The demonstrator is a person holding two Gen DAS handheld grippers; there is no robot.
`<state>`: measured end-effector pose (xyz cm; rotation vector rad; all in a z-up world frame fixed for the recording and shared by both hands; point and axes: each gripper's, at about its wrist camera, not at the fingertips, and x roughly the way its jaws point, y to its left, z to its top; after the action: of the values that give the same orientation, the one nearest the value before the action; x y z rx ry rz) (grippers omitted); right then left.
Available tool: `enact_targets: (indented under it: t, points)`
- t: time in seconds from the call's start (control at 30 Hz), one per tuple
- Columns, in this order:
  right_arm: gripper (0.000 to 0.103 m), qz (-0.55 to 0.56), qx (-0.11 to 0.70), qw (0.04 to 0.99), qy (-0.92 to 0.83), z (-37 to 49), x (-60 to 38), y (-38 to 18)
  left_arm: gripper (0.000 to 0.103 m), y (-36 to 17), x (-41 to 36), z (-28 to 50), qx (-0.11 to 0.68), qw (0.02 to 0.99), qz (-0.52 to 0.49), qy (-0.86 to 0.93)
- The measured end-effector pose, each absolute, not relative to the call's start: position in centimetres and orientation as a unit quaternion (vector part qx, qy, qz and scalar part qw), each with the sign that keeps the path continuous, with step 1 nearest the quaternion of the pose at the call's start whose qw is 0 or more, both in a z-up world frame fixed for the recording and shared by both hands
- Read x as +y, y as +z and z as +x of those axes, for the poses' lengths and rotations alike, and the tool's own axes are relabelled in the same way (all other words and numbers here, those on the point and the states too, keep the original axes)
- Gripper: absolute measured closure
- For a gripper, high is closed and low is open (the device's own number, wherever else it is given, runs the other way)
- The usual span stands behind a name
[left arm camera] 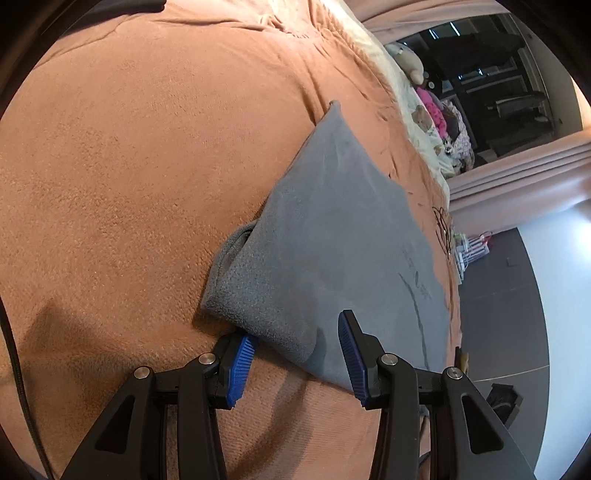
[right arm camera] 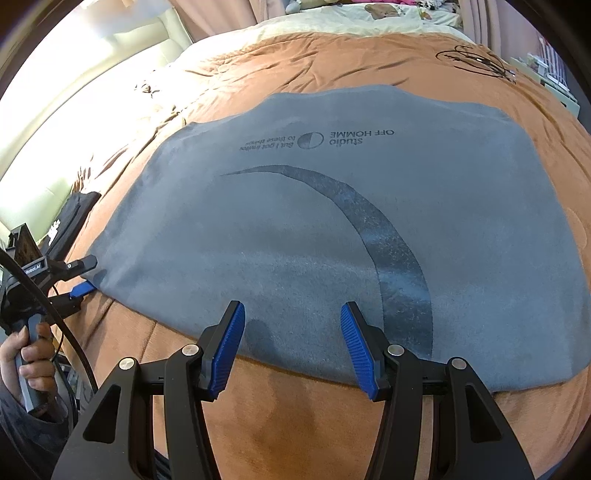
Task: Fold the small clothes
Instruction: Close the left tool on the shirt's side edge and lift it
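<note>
A grey T-shirt [right arm camera: 314,221] with a dark crescent print and lettering lies flat on the orange blanket [right arm camera: 295,424]. In the left wrist view the shirt [left arm camera: 325,236] shows with a folded sleeve at its left side. My left gripper [left arm camera: 295,354] is open with its jaws on either side of the shirt's near corner edge. It also shows in the right wrist view [right arm camera: 83,277] at the shirt's left edge. My right gripper [right arm camera: 291,347] is open and empty, hovering over the shirt's near hem.
The orange blanket [left arm camera: 129,166] covers a bed. A cream quilt with toys [right arm camera: 369,14] lies at the far end. A black cable [right arm camera: 476,59] rests on the far right of the blanket. A dark folded garment [right arm camera: 74,218] lies at the left. Floor [left arm camera: 517,295] lies beyond the bed edge.
</note>
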<state>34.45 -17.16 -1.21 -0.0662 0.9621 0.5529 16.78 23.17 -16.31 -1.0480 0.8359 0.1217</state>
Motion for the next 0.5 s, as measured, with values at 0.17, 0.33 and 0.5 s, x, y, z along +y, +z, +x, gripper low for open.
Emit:
enact_targets:
  t: [0.17,0.33,0.5]
  points:
    - [0.051,-0.019,0.459,0.849,0.262,34.8,-17.3,-1.3,0.057,-15.4,24.7,16.0,0.361,0.786,-0.499,0.066]
    - [0.051,-0.019,0.458,0.848,0.265,34.9,-16.9,-1.3,0.057,-15.3,24.9,16.2,0.364,0.789,-0.49,0.069]
    - [0.062,-0.019,0.455,0.849,0.266,35.0,-16.0,-1.3,0.062,-16.5,25.1,16.7,0.372,0.787,-0.483,0.091]
